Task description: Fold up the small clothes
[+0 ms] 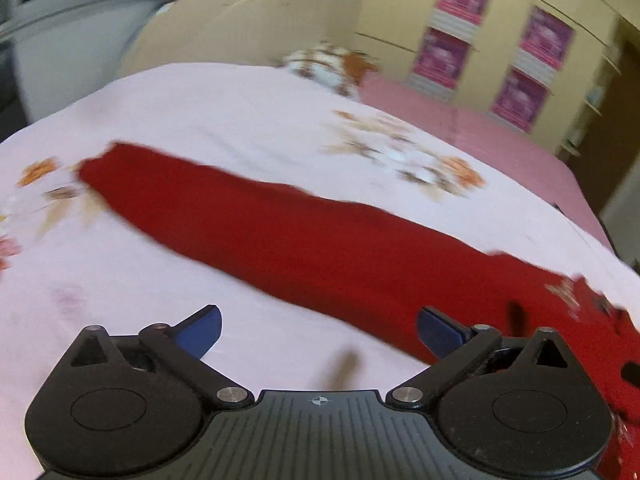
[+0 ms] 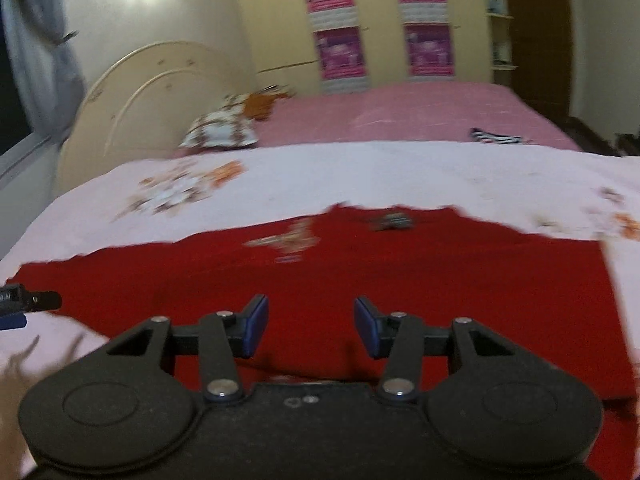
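A red garment (image 1: 304,236) lies spread on the white flowered bedsheet (image 1: 224,112), with one long sleeve stretched to the left. My left gripper (image 1: 318,332) is open and empty, just above the sheet at the sleeve's near edge. In the right wrist view the body of the red garment (image 2: 400,272) lies flat with a small print (image 2: 288,240) near its top. My right gripper (image 2: 311,326) is open and empty over the garment's lower part. The tip of the left gripper (image 2: 24,304) shows at the left edge. Both views are motion-blurred.
A pink sheet (image 2: 400,116) covers the far half of the bed. A flowered pillow (image 2: 220,132) lies by the cream headboard (image 2: 132,92). A striped item (image 2: 496,136) lies at the far right. A wardrobe with pink posters (image 2: 340,52) stands behind.
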The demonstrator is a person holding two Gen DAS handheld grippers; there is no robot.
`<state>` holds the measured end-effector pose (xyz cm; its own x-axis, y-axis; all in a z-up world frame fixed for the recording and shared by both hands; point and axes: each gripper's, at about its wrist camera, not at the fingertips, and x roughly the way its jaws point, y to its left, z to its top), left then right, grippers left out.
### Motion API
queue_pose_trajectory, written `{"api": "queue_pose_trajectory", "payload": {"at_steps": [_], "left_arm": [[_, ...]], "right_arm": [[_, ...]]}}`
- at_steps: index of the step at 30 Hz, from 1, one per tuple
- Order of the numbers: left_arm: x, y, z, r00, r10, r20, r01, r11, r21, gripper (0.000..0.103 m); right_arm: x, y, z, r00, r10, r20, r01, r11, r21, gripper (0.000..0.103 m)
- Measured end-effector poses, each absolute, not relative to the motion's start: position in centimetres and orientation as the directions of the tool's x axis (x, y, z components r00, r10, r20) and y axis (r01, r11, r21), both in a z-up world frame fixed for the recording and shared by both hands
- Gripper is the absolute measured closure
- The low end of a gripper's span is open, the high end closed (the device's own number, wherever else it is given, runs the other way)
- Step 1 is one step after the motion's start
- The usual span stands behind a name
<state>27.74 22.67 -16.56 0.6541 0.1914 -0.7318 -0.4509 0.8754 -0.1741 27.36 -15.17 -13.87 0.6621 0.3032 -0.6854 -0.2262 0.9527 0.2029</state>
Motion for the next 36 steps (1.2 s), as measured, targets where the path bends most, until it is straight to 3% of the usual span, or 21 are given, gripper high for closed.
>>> {"api": "queue_pose_trajectory", "payload": {"at_steps": [3, 4, 6, 9, 15, 17, 18, 20, 24, 29, 33, 36], "left_arm": [[27.0, 27.1, -17.4, 0.642, 0.212, -0.737, -0.527, 0.821, -0.222, 0.004], [26.9, 28.9, -17.8, 0.64, 0.215, -0.738, -0.56, 0.788, -0.256, 0.019], [27.3, 32.1, -19.2, 0.628, 0.178, -0.758, -0.603, 0.727, -0.329, 0.032], [27.9, 34.9, -20.9, 0.651, 0.169, -0.74, -0.634, 0.658, -0.407, 0.032], [31.8, 37.2, -22.3, 0.686, 0.223, -0.693, -0.649, 0.619, -0.443, 0.032], [32.8, 37.3, -22.6, 0.687, 0.245, -0.684, -0.657, 0.612, -0.441, 0.066], [33.3, 37.6, -23.0, 0.68, 0.234, -0.695, -0.664, 0.599, -0.448, 0.099], [33.4, 38.1, -23.9, 0.695, 0.222, -0.684, -0.671, 0.542, -0.505, 0.099], [33.8, 36.7, -23.3, 0.713, 0.238, -0.659, -0.654, 0.565, -0.503, 0.099], [35.0, 32.6, -19.2, 0.799, 0.226, -0.558, -0.526, 0.713, -0.464, 0.099], [36.9, 25.3, -14.9, 0.883, 0.087, -0.462, -0.297, 0.865, -0.405, 0.099], [38.4, 17.8, -13.1, 0.898, -0.088, -0.43, -0.095, 0.918, -0.385, 0.099]], "right_arm": [[27.2, -11.8, -13.6, 0.648, 0.33, -0.687, -0.263, 0.943, 0.204, 0.057], [27.3, -10.8, -13.6, 0.645, 0.337, -0.686, -0.275, 0.94, 0.204, 0.057], [27.4, -9.5, -13.5, 0.639, 0.345, -0.688, -0.292, 0.936, 0.198, 0.057], [27.4, -8.0, -13.6, 0.636, 0.342, -0.692, -0.31, 0.934, 0.177, 0.057], [28.1, -7.3, -14.5, 0.637, 0.307, -0.707, -0.3, 0.944, 0.139, 0.057], [28.4, -7.1, -14.9, 0.641, 0.293, -0.709, -0.29, 0.948, 0.13, 0.057], [28.5, -7.0, -15.0, 0.642, 0.287, -0.71, -0.286, 0.95, 0.125, 0.057], [28.8, -7.0, -15.3, 0.641, 0.278, -0.716, -0.279, 0.953, 0.121, 0.057], [29.1, -7.0, -15.8, 0.641, 0.266, -0.72, -0.273, 0.956, 0.11, 0.057], [29.9, -6.8, -18.3, 0.598, 0.227, -0.769, -0.269, 0.96, 0.074, 0.057], [30.1, -7.2, -17.8, 0.593, 0.246, -0.767, -0.272, 0.957, 0.096, 0.059], [29.6, -9.3, -16.1, 0.615, 0.285, -0.735, -0.224, 0.957, 0.183, 0.058]]}}
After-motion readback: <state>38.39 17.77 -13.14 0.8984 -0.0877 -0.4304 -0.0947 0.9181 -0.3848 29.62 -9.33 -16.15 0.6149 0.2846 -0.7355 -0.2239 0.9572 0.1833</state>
